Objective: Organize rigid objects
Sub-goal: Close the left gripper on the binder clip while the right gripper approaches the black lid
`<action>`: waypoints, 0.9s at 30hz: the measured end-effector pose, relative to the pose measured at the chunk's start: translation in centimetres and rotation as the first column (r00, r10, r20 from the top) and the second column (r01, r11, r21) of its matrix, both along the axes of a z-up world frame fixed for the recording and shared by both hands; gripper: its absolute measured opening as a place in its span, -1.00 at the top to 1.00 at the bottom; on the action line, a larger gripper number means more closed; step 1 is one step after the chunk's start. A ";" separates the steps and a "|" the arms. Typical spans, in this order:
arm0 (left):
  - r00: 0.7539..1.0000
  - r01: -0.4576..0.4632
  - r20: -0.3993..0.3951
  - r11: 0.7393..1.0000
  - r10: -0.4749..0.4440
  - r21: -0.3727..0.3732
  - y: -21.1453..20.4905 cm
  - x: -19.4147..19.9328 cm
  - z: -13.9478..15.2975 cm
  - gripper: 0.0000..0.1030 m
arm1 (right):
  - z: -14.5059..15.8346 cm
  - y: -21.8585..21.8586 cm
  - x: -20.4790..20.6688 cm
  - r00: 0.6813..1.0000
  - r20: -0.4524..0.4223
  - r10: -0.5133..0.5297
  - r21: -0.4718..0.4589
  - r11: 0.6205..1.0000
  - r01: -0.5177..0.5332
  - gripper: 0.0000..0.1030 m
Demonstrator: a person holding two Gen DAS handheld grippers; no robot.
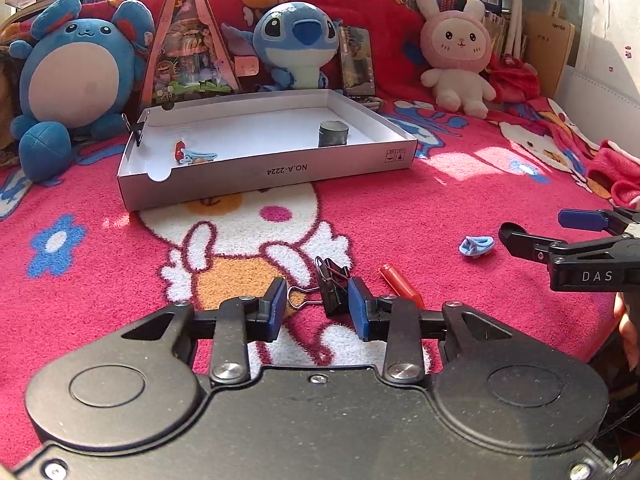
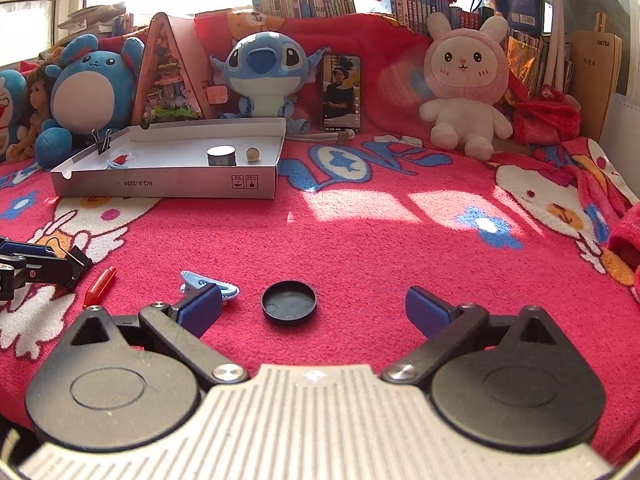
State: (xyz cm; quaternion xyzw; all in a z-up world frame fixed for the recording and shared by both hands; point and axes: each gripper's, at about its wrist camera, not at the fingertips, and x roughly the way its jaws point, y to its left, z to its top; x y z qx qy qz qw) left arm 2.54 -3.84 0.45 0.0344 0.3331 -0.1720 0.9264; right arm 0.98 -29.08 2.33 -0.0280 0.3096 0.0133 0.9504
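A black binder clip [image 1: 332, 286] lies on the red blanket between the blue pads of my left gripper [image 1: 318, 310], which is open around it without closing. A red cap-like piece [image 1: 402, 286] lies just right of it, also in the right wrist view [image 2: 99, 286]. A light blue hair clip [image 1: 476, 246] [image 2: 208, 284] lies further right. My right gripper [image 2: 314, 310] is wide open over a black round lid [image 2: 289, 302]. The white box [image 1: 272, 172] [image 2: 168, 188] holds a grey cylinder [image 1: 333, 134] [image 2: 221, 156], a blue clip [image 1: 198, 156], a red piece [image 1: 179, 150] and a small ball [image 2: 253, 155].
Plush toys line the back: a blue mouse [image 1: 76, 80], Stitch [image 1: 298, 44], a pink bunny [image 1: 456, 52]. A triangular model house [image 1: 188, 48] and a phone [image 2: 341, 92] stand behind the box. A binder clip [image 2: 102, 140] grips the box's left rim. Bookshelves are behind.
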 end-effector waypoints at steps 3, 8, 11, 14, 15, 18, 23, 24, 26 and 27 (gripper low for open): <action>1.000 -0.010 0.029 0.999 0.009 0.042 0.1 0.1 0.1 0.29 | -0.2 -0.1 0.1 1.000 -0.007 -0.008 -0.010 1.000 0.008 -0.92; 0.997 -0.071 0.043 0.994 0.067 0.082 1.4 1.0 -0.1 0.27 | -0.6 0.6 0.0 1.000 -0.005 0.006 -0.063 0.998 -0.006 -0.87; 0.994 -0.109 0.042 0.991 0.106 0.078 2.4 1.5 0.0 0.10 | -0.8 1.0 0.1 1.000 -0.002 0.010 -0.078 0.997 -0.010 -0.86; 0.988 -0.148 0.050 0.986 0.144 0.082 3.3 2.0 0.2 0.07 | -0.9 1.2 0.3 1.000 -0.001 0.005 -0.080 0.997 -0.005 -0.86; 0.987 -0.153 0.050 0.985 0.150 0.083 3.5 2.2 0.2 0.07 | -1.0 1.3 0.3 1.000 -0.002 0.005 -0.077 0.997 -0.005 -0.86; 0.983 -0.181 0.051 0.979 0.177 0.093 4.2 2.6 0.2 0.05 | -1.1 1.4 0.5 1.000 -0.002 0.002 -0.076 0.997 -0.002 -0.86; 0.971 -0.239 0.018 0.969 0.239 0.066 5.0 2.9 0.2 0.05 | -1.4 1.5 0.6 1.000 0.007 -0.015 -0.081 0.997 0.016 -0.83; 0.974 -0.227 0.004 0.973 0.227 0.030 5.1 2.5 0.5 0.02 | -1.4 1.4 0.6 1.000 0.006 -0.020 -0.077 0.997 0.020 -0.83; 0.979 -0.206 -0.019 0.978 0.205 -0.031 4.8 1.6 0.8 0.00 | -1.5 1.3 0.6 1.000 0.002 -0.023 -0.064 0.998 0.023 -0.83; 0.981 -0.195 -0.027 0.980 0.194 -0.050 4.4 1.4 0.9 0.00 | -1.6 1.2 0.6 1.000 0.002 -0.025 -0.058 0.998 0.025 -0.83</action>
